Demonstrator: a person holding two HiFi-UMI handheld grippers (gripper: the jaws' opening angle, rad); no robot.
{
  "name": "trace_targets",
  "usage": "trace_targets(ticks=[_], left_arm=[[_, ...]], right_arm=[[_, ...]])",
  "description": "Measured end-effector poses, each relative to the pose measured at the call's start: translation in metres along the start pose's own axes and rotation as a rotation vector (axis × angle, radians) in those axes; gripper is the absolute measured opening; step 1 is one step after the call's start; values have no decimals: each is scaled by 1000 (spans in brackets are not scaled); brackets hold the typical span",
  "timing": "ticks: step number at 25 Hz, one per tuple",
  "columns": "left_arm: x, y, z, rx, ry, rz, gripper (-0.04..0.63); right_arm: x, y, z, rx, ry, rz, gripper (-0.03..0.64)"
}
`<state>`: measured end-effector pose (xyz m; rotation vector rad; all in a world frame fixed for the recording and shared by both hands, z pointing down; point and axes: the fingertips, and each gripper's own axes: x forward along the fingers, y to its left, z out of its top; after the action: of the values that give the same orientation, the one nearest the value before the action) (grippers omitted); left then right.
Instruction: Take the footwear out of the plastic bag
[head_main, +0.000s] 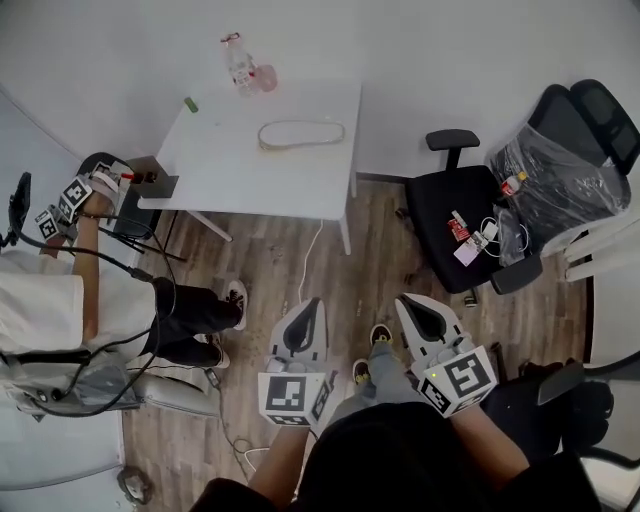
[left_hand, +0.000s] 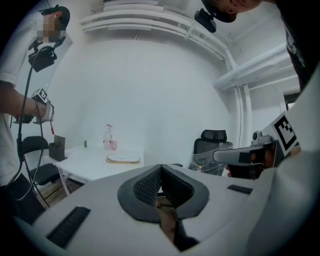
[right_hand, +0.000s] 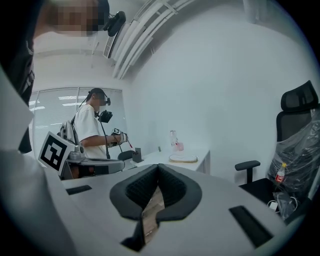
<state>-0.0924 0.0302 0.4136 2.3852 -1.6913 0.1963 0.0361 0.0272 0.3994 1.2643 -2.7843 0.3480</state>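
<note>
White-shelled and empty, my two handheld grippers hang over the wood-plank floor (head_main: 290, 262), and I judge the task not yet begun. At nine o'clock in the head view, a person in a white shirt (head_main: 40, 300) works a separate rig. My left gripper (head_main: 308, 312) has its ribbed black pads pressed together on nothing and points nearly level toward twelve o'clock. There, well apart from both tools, a flat pale oval bundle (head_main: 301, 133), which I take for the footwear in its clear plastic bag, lies on the white rectangular table (head_main: 290, 185). My right gripper (head_main: 415, 312), just beside the left, is likewise closed and empty. A black office chair (head_main: 450, 215) stands at two o'clock. Next, I reckon, both tools must reach the table and part their jaws, one to pin the bag, the other to draw out the footwear.
</note>
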Motion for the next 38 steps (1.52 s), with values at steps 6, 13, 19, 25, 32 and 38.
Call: trace_targets(ticks=[6,13,19,25,32,38], left_arm=[[54,5,15,-7,5,-39,21],[108,-3,44,38,-23,-59,21],[137,-15,54,76,-26,-47,21],[153,-13,51,81,-19,-8,21],[162,-2,46,80,5,-3,21],[187,28,40,47,33,2,21]], right_arm=[[33,-34,9,5,2,-11,17],[59,-76,29,2,-45,3,17],[85,-101,42,10,-70,46,17],[102,-116,39,17,-68,94,17],[120,-131,28,47,-44,82,17],[157,-143,25,53,-6,78,17]])
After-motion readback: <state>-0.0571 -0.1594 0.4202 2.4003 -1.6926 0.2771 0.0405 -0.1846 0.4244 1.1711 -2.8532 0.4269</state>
